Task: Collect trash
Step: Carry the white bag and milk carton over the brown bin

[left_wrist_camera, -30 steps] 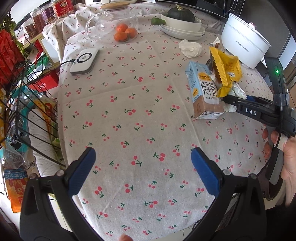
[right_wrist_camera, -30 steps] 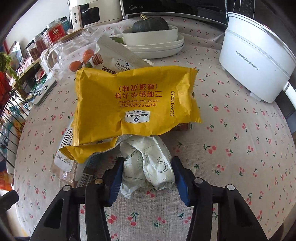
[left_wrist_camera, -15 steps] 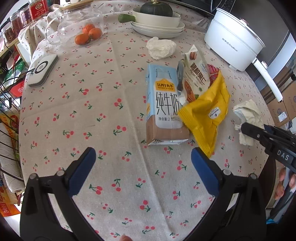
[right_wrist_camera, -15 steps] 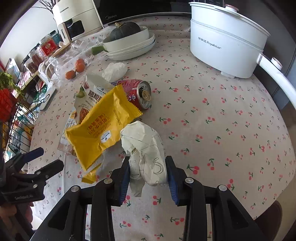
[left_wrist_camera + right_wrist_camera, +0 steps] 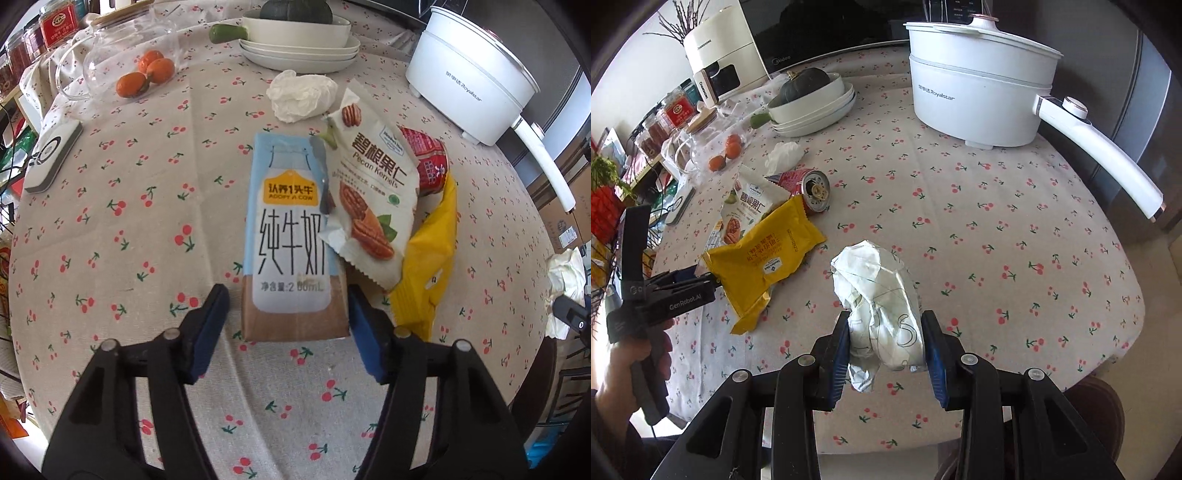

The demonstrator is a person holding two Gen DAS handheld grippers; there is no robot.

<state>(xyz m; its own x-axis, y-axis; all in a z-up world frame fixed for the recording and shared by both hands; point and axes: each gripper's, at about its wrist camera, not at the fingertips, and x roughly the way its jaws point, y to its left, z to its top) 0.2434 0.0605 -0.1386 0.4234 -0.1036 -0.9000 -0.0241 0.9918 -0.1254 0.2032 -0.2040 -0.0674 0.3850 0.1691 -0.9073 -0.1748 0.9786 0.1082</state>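
Trash scattered over the cherry-print cloth

A blue-and-white milk carton (image 5: pixel 291 236) lay flat, overlapped by a pecan packet (image 5: pixel 373 195); a yellow wrapper (image 5: pixel 428 266) and a red can (image 5: pixel 424 162) were seen beside it, a crumpled tissue (image 5: pixel 301 94) beyond, and a wadded paper (image 5: pixel 882 295) was held aloft.

"ADOPT A COW" and "200mL" are printed on the milk carton (image 5: pixel 291 236). "Pecan Kernels" is read on the nut bag (image 5: pixel 373 192). "Royalstar" is marked on the white pot (image 5: pixel 979 85), "Midea" on the black appliance (image 5: pixel 827 33), "CHANGHONG" on the cream appliance (image 5: pixel 716 51), and "GenRobot.AI" on the left gripper (image 5: pixel 685 290).
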